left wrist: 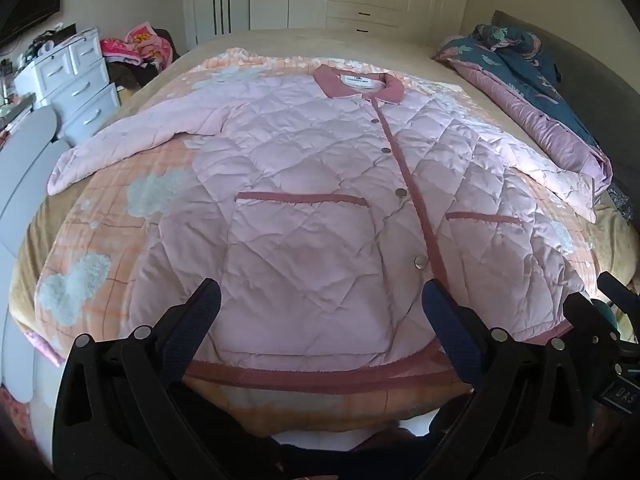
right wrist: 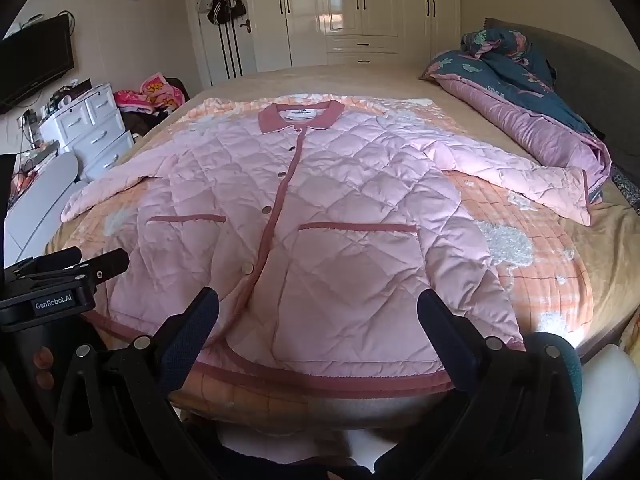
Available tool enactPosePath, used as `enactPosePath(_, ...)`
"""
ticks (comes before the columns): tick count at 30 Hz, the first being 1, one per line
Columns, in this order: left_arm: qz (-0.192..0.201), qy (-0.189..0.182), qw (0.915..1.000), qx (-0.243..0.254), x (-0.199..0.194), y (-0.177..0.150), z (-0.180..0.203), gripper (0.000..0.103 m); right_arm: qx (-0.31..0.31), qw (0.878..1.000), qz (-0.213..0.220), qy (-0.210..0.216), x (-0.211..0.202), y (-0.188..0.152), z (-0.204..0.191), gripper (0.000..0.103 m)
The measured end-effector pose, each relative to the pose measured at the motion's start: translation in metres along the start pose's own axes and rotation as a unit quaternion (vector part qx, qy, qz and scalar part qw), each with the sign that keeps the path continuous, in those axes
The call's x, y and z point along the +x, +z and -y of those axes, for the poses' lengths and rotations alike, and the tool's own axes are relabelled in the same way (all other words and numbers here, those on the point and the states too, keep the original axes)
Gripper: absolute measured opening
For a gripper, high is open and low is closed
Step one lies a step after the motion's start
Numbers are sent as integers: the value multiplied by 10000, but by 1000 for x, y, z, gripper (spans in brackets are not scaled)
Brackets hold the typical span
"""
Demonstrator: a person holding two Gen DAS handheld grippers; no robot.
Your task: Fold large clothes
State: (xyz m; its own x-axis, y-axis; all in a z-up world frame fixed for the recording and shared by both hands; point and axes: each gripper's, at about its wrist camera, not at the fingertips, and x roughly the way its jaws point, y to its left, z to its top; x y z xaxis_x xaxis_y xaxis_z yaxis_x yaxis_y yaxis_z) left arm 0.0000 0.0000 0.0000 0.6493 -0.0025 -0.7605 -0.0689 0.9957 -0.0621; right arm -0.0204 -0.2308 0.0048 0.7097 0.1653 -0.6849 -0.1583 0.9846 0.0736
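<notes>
Bed carries a checked blanket; jacket lies flat on it, front up, snapped shut, collar at the far end, hem nearest both tools.

Risks, I'd judge:
- Quilted jacket is puffy and slick, so a thin pinch may slip or grab only the top layer.
- Blanket under the jacket can get pinched along with the hem and dragged.
- Right sleeve ends just beside the heaped duvet and could snag there.

Left tool and right tool both released, jaws wide, holding nothing, above the hem.
</notes>
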Motion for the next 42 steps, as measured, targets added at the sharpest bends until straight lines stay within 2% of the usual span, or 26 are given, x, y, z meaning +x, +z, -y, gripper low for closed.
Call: enactPosePath(42, -10, -36, 10000, 9, 0, 3, 6, 94, 70, 10000, -12, -49, 0, 1, 2, 99)
